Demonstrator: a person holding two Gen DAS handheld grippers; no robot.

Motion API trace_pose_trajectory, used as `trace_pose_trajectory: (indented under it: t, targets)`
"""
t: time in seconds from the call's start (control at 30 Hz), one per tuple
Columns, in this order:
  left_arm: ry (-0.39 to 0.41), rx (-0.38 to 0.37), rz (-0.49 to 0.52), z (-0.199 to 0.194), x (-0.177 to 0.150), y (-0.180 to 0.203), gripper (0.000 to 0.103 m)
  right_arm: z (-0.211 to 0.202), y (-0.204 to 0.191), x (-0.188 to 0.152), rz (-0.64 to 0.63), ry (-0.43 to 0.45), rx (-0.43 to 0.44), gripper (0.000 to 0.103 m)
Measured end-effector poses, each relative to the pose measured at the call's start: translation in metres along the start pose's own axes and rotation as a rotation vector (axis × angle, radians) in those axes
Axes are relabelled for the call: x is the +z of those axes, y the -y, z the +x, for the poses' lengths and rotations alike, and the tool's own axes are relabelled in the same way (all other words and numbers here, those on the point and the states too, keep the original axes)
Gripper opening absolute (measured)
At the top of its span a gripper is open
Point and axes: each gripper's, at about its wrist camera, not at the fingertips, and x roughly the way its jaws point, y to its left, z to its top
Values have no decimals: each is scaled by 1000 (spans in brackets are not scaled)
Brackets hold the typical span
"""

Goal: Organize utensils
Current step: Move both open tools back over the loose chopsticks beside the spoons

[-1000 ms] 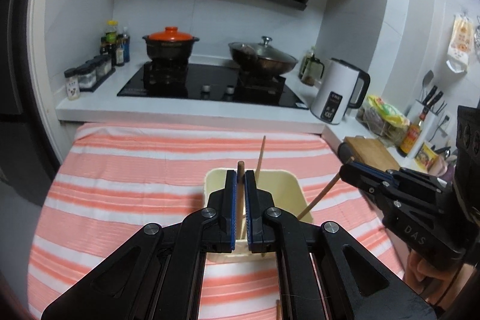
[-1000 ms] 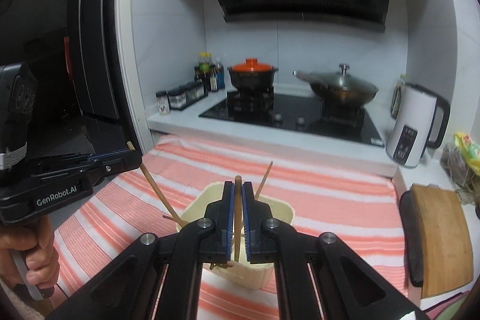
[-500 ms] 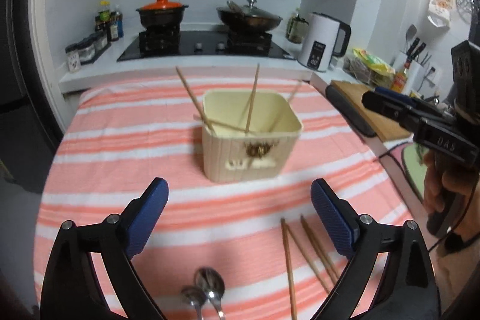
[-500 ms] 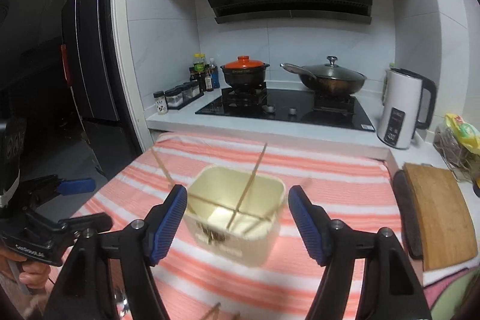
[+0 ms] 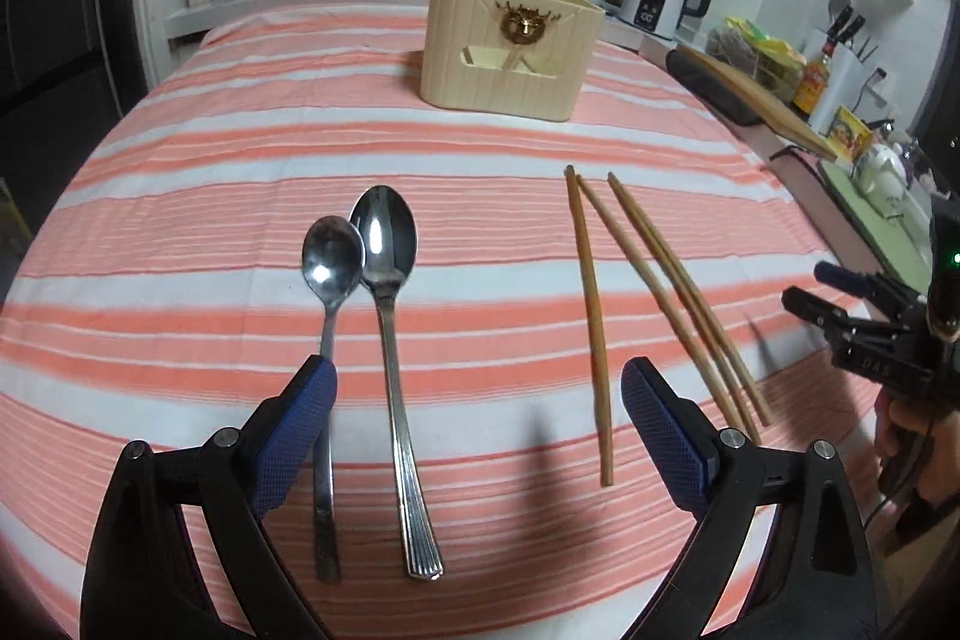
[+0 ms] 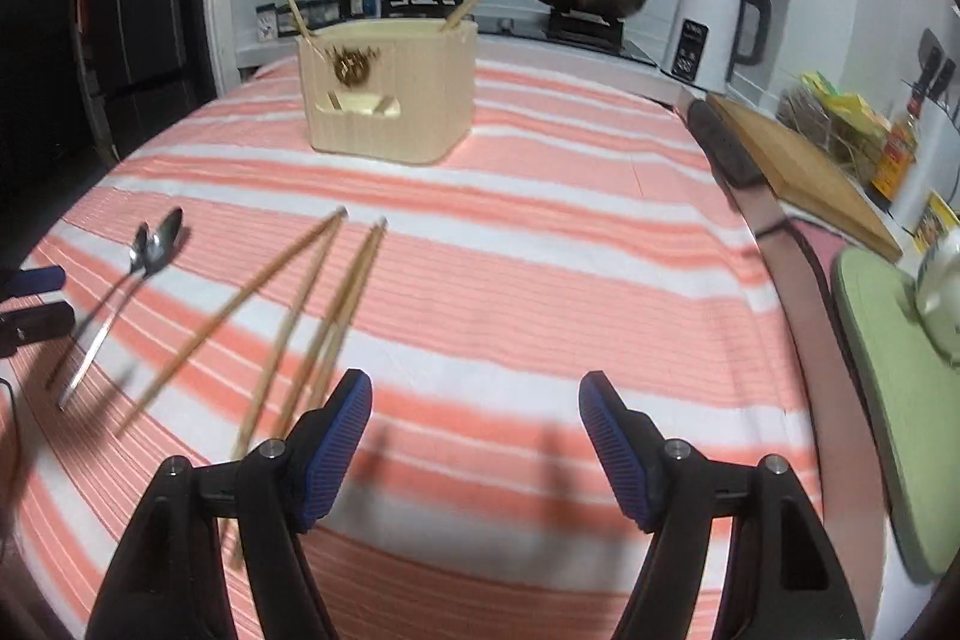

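Both sets of jaws stand released and empty: the left gripper spread wide above two spoon handles, the right gripper having just been opening, beside the loose chopsticks. The striped cloth covers the surface. At its far end sits the cream utensil holder, chopsticks poking out. Large spoon and small spoon lie side by side, touching at the bowls.
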Motion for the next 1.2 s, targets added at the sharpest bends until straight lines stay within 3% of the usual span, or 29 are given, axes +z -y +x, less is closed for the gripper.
trace_pose_trajectory:
  t: [0.33, 0.57, 0.7, 0.9, 1.2]
  targets:
    - [64, 69, 41, 15, 8, 16, 96, 19, 6, -32, 40, -84, -34, 73]
    - [-1, 101, 100, 34, -1, 18, 96, 23, 15, -33, 97, -100, 9, 78]
    - [-29, 71, 113, 37, -8, 19, 96, 24, 14, -33, 95, -103, 9, 79]
    - [-10, 22, 138, 27, -15, 21, 101, 24, 14, -32, 93, -105, 11, 81]
    - [-9, 26, 117, 27, -16, 18, 101, 25, 13, -32, 92, -106, 11, 82]
